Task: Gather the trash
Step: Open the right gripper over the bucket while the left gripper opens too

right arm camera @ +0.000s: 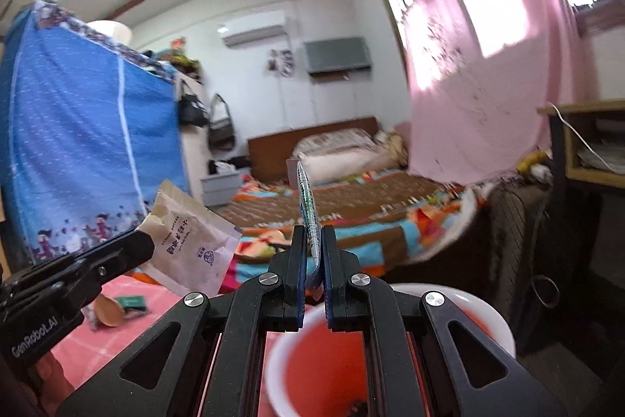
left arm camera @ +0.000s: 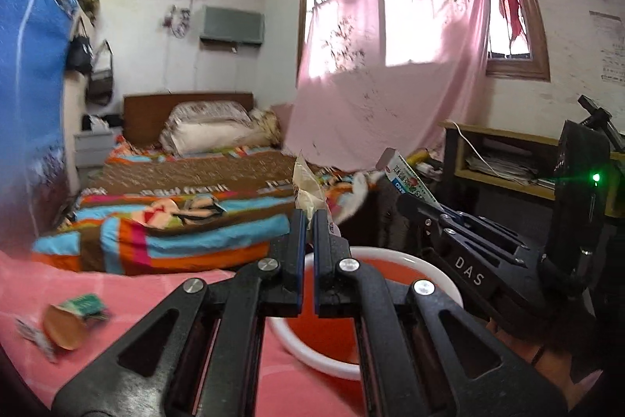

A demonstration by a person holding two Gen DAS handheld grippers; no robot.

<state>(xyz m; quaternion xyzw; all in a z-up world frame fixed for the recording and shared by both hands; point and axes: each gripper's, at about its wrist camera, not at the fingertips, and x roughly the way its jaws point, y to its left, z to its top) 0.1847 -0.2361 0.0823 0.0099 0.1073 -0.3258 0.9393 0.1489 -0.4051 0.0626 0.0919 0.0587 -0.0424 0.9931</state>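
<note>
My left gripper (left arm camera: 309,221) is shut on a crumpled beige packet (left arm camera: 306,182) that sticks up from its tips. In the right wrist view the same packet (right arm camera: 191,241) hangs flat from the left gripper (right arm camera: 142,247) at the left. My right gripper (right arm camera: 312,241) is shut on a thin green-and-white carton (right arm camera: 306,206), seen edge-on. The left wrist view shows that carton (left arm camera: 406,178) held up in the right gripper (left arm camera: 414,206). Both grippers hover over a red bin with a white rim (left arm camera: 429,268) (right arm camera: 484,303).
A tipped paper cup (left arm camera: 64,325) (right arm camera: 107,309) and a green wrapper (left arm camera: 86,303) (right arm camera: 133,301) lie on the pink cloth at the left. Behind stand a bed with a colourful blanket (left arm camera: 175,221), a pink hanging sheet (left arm camera: 371,104) and a shelf (left arm camera: 508,159) at the right.
</note>
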